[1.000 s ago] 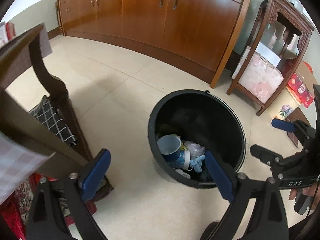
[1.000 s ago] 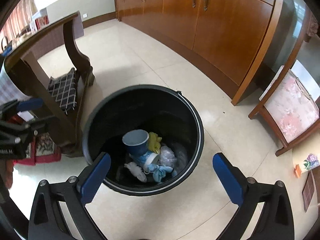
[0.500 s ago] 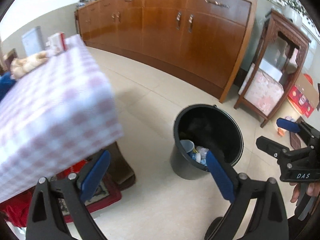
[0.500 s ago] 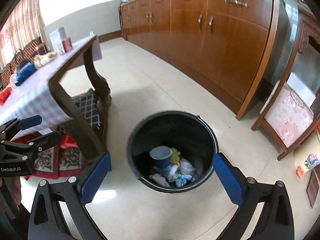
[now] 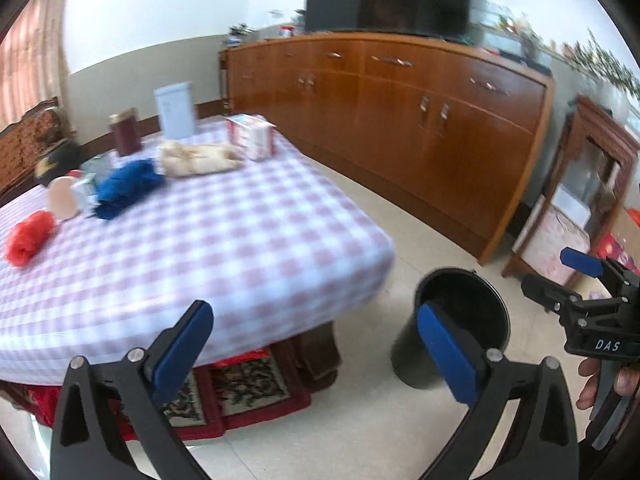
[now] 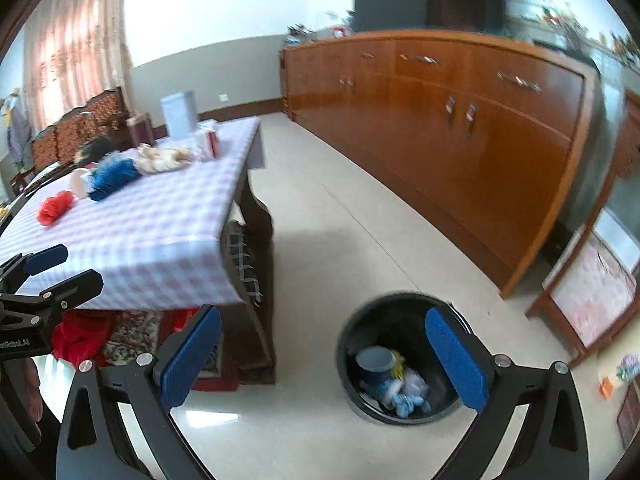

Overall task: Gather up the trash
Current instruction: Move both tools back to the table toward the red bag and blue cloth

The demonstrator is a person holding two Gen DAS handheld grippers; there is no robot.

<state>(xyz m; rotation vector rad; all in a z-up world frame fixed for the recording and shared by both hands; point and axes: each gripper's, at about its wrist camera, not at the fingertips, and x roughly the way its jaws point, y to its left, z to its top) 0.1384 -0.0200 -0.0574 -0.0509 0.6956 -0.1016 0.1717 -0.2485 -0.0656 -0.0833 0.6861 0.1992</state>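
Checked table [image 5: 240, 240] beside bin [image 6: 400, 360] | sideboard [image 5: 420, 120] behind | left gripper [image 5: 316, 354] opening, empty | right gripper [image 6: 324, 360] spread, empty

Black-framed left gripper [image 5: 314, 350] and right gripper [image 6: 324, 354]: blue pads, silver screws, white "DAS" lettering.

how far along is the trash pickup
Done: the black round bin on the floor already holds a cup and wrappers. In hand: nothing; left tongs are opening, right tongs open. Left: crumpled red and blue wads on the checked tablecloth.
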